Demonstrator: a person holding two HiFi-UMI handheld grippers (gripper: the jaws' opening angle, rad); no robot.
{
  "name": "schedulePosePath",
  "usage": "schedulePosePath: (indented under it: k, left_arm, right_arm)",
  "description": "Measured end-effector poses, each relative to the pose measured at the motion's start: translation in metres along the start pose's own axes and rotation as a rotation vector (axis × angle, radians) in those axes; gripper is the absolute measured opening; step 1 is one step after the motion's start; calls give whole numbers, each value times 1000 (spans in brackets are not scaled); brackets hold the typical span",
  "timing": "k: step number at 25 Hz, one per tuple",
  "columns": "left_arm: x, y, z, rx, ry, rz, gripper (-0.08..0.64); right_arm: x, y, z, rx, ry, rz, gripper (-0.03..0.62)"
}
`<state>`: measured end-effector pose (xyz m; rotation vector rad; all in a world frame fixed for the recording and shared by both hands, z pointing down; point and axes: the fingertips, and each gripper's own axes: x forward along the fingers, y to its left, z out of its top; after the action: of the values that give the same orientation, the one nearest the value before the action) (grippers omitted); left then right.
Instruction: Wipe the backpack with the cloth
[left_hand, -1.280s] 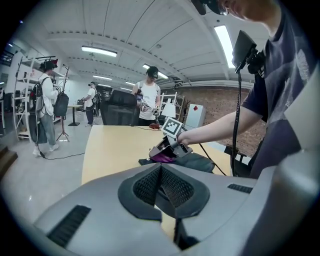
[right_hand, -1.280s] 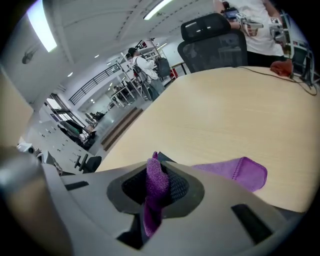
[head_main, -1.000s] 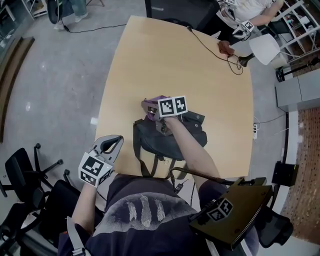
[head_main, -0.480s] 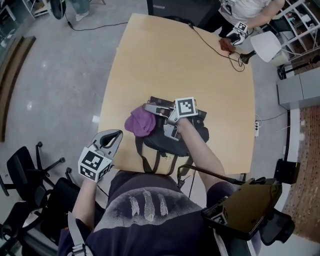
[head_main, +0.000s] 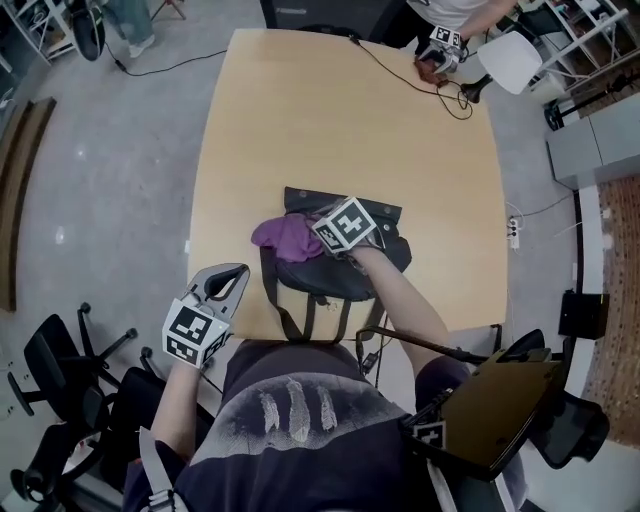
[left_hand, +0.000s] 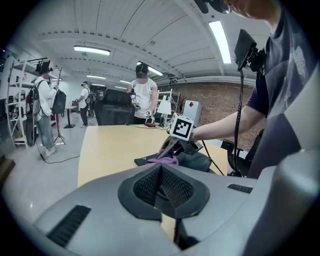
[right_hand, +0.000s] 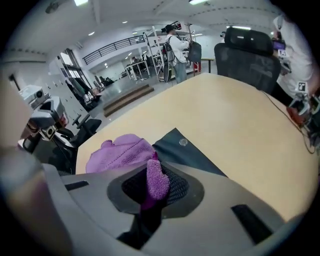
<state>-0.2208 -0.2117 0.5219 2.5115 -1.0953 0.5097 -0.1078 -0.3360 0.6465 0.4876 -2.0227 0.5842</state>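
Light wooden table (head_main: 300, 120) on a grey concrete floor (head_main: 100, 200). Black swivel chairs (head_main: 55, 365) off its near left corner, a white chair (head_main: 515, 65) at the far right, metal shelving (head_main: 600, 25) beyond. Overhead, strip lights (left_hand: 91, 49) on a white ribbed ceiling (left_hand: 150, 30). Far wall (left_hand: 215, 100) seemingly brick.

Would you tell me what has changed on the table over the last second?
The right gripper, shut on the purple cloth throughout, swept it leftward along the far end of the backpack. The cloth was bunched under the gripper a second ago and now lies spread over the backpack's far left corner. The left gripper stays shut and empty by the table's near left edge. The backpack has not shifted.
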Motion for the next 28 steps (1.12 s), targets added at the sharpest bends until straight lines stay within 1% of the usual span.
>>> schedulePosePath:
  k: [5, 9, 13, 16, 19, 23, 25, 28]
  left_arm:
    - [0, -7, 2, -5, -5, -6, 8]
    - [1, -10, 0, -6, 3, -12, 8]
    - [4, -15, 5, 8, 0, -18, 6]
    - [7, -20, 10, 19, -6, -28, 8]
    - [12, -26, 11, 27, -6, -34, 6]
    - [19, -39, 13, 40, -3, -56, 6]
    - [23, -46, 16, 49, -4, -68, 8]
    - [29, -55, 18, 61, -2, -85, 8]
  right_arm:
    - [-15, -29, -25, -7, 13, -74, 42]
    - [-28, -55, -54, -16, 59, -145, 41]
    - [-41, -78, -74, 33, 55, -175, 42]
    - [-56, -96, -87, 58, 59, -226, 42]
    - [-77, -122, -107, 73, 71, -306, 43]
    - [-127, -160, -142, 108, 93, -467, 42]
    - [-160, -173, -157, 142, 66, -542, 41]
    - [-203, -174, -167, 190, -28, -616, 41]
